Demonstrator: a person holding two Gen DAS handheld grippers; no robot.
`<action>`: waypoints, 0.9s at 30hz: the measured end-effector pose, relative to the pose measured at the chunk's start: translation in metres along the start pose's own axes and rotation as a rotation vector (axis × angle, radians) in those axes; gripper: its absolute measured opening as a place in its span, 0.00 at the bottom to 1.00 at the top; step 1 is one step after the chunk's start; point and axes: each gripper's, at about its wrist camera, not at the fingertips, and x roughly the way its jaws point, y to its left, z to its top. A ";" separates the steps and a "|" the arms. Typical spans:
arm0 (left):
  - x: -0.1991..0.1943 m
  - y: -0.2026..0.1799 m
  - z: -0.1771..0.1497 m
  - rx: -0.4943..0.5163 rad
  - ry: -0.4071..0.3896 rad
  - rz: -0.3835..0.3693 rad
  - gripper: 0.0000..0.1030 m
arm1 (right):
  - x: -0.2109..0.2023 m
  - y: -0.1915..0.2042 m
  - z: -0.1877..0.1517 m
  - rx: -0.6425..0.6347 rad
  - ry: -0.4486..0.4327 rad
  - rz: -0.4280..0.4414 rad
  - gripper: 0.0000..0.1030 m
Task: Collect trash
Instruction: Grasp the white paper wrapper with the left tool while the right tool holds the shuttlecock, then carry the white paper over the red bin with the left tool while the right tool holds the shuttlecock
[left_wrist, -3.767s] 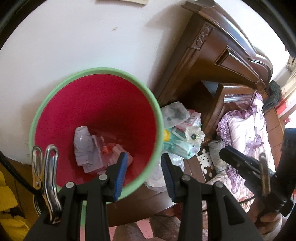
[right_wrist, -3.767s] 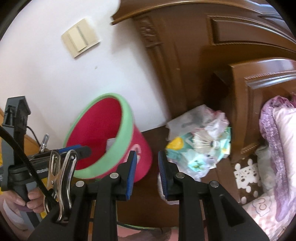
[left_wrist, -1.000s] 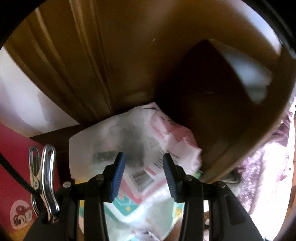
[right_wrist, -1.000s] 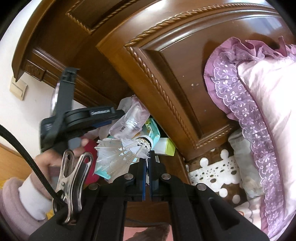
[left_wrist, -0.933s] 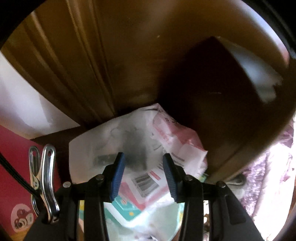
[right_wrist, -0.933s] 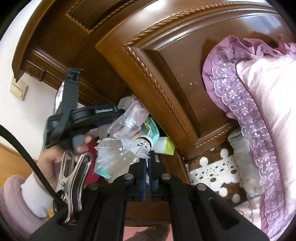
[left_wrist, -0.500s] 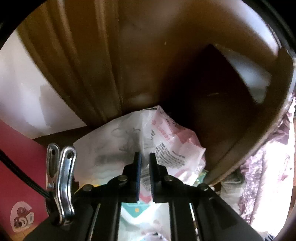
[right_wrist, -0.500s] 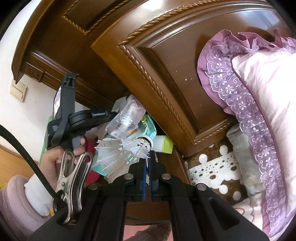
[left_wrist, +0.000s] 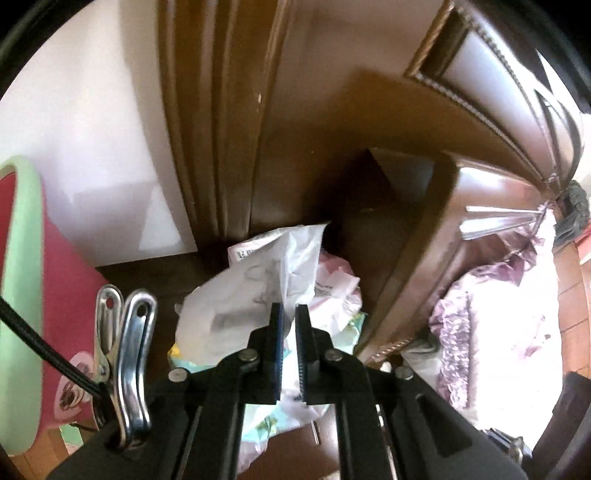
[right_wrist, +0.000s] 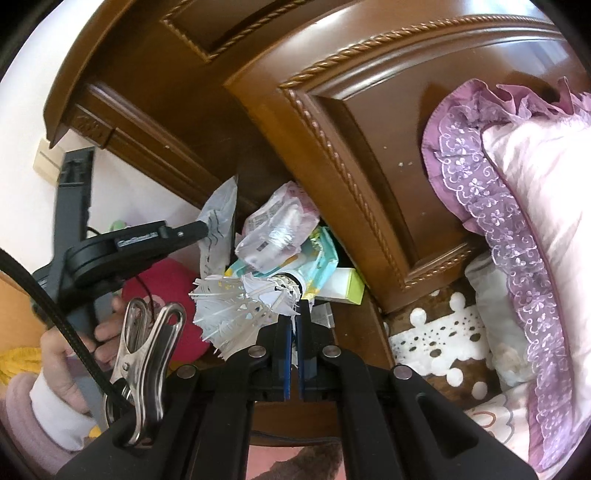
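My left gripper (left_wrist: 290, 314) is shut on a crumpled white plastic bag (left_wrist: 255, 291), which hangs raised above the trash pile. The right wrist view shows that gripper (right_wrist: 203, 229) from the side, pinching the bag (right_wrist: 219, 221). A white feather shuttlecock (right_wrist: 240, 306) sticks out to the left of my right gripper (right_wrist: 293, 319), which is shut on its cork end. Under both lie a clear wrapper (right_wrist: 277, 229), a teal packet (right_wrist: 319, 258) and a small green-and-white box (right_wrist: 345, 288). The red bin with a green rim (left_wrist: 22, 258) stands at the left.
The trash sits on a dark wooden top wedged against a carved wooden headboard (right_wrist: 369, 110). A pink pillow with purple lace (right_wrist: 517, 221) lies at the right. A person's hand (right_wrist: 74, 347) in a pink sleeve holds the left gripper. White wall (left_wrist: 92, 129) rises behind the bin.
The left jaws closed on the white plastic bag, then rose and drew it up off the pile. The right gripper kept still with the shuttlecock.
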 end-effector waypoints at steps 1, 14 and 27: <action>-0.005 0.000 -0.001 0.000 -0.003 -0.006 0.06 | 0.000 0.003 -0.001 -0.003 -0.001 0.001 0.03; -0.087 0.012 -0.016 -0.014 -0.078 -0.090 0.05 | -0.010 0.048 -0.009 -0.070 -0.019 0.026 0.03; -0.144 0.029 -0.014 -0.030 -0.144 -0.120 0.05 | -0.027 0.086 -0.011 -0.128 -0.045 0.038 0.03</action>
